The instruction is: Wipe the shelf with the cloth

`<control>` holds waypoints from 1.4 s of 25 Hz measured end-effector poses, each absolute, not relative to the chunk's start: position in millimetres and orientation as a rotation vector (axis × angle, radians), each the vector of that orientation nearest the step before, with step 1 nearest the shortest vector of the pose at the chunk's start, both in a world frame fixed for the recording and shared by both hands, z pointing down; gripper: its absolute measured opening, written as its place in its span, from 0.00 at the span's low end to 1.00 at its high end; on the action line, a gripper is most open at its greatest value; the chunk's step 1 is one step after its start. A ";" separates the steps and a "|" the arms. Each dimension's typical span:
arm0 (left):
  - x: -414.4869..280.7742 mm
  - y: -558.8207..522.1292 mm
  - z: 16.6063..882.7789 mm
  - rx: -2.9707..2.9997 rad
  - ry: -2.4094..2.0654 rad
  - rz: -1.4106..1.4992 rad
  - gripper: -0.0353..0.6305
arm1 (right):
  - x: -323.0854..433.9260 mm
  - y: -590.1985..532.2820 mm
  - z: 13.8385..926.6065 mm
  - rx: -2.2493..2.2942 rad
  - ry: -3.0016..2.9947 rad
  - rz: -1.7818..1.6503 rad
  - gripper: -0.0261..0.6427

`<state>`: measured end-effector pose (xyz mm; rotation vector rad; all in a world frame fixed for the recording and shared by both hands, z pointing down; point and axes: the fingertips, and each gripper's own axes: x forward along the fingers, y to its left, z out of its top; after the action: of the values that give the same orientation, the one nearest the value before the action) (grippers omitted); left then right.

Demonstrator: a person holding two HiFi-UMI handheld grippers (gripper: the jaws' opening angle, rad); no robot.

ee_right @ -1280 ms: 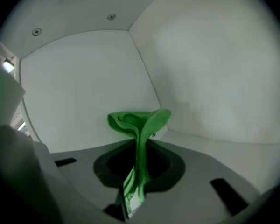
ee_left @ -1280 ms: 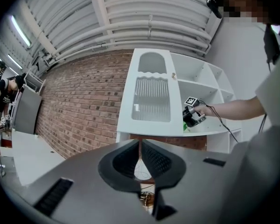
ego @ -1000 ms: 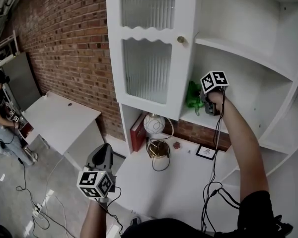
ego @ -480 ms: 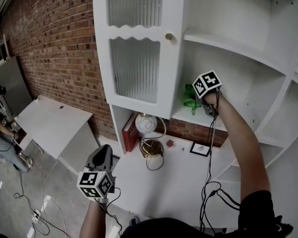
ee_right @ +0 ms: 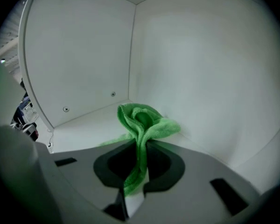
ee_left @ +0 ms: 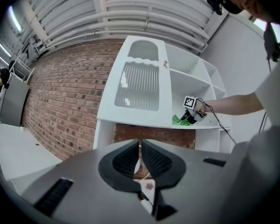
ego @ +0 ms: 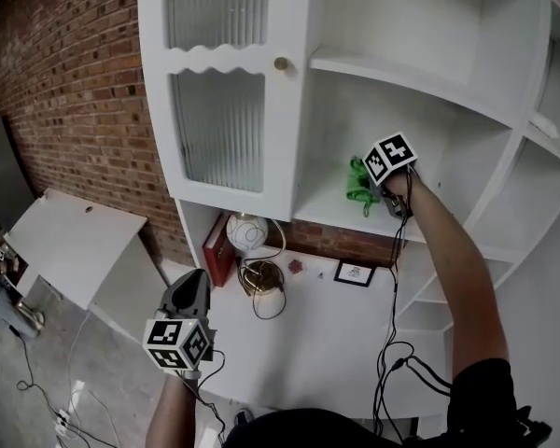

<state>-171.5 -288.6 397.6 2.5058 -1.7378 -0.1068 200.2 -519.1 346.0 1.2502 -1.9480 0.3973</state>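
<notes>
A green cloth is pinched between the jaws of my right gripper, which is shut on it inside a white shelf compartment. In the head view the green cloth lies on the white shelf just left of my right gripper, beside the cabinet door. The left gripper view also shows the cloth on the shelf, far off. My left gripper hangs low over the desk, well away from the shelf. Its jaws are shut with nothing between them.
A glass-paned cabinet door stands left of the compartment. Below are a white desk top, a round white lamp, a red book, a brass ring with cord and a small framed picture. Brick wall at left.
The view has shifted right, so the shelf unit sits further left in frame. My right gripper stays on the shelf with the cloth; the left gripper has hardly moved.
</notes>
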 end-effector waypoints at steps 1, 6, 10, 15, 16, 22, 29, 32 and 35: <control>-167.0 -290.6 398.7 2.512 -1.723 -0.106 0.08 | 209.5 -517.5 345.9 1.266 -1.931 0.394 0.10; -139.6 -299.0 401.0 2.561 -1.640 -0.098 0.08 | 258.8 -506.9 345.5 1.343 -1.803 0.345 0.10; -126.8 -303.4 398.0 2.594 -1.598 -0.097 0.08 | 291.3 -496.6 346.6 1.355 -1.642 0.261 0.10; -119.2 -307.1 395.6 2.613 -1.555 -0.126 0.08 | 312.9 -484.0 346.8 1.329 -1.480 0.222 0.10; -118.1 -307.6 396.1 2.618 -1.550 -0.127 0.08 | 316.6 -482.0 346.8 1.321 -1.449 0.213 0.10; -119.5 -306.9 406.1 2.613 -1.525 -0.131 0.08 | 352.3 -471.4 350.8 1.280 -1.232 0.169 0.10; -124.6 -304.0 406.4 2.619 -1.542 -0.148 0.08 | 364.9 -453.8 352.9 1.170 -0.936 0.063 0.10; -123.9 -301.7 404.3 2.628 -1.534 -0.160 0.08 | 372.8 -451.0 352.9 1.115 -0.816 0.019 0.10; -126.1 -300.4 404.9 2.632 -1.538 -0.159 0.08 | 384.9 -446.5 353.5 1.094 -0.756 0.023 0.10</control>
<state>-126.1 -300.4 404.9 2.6317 -1.5378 -0.1591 384.9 -446.5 353.5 1.0938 -0.7557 0.0226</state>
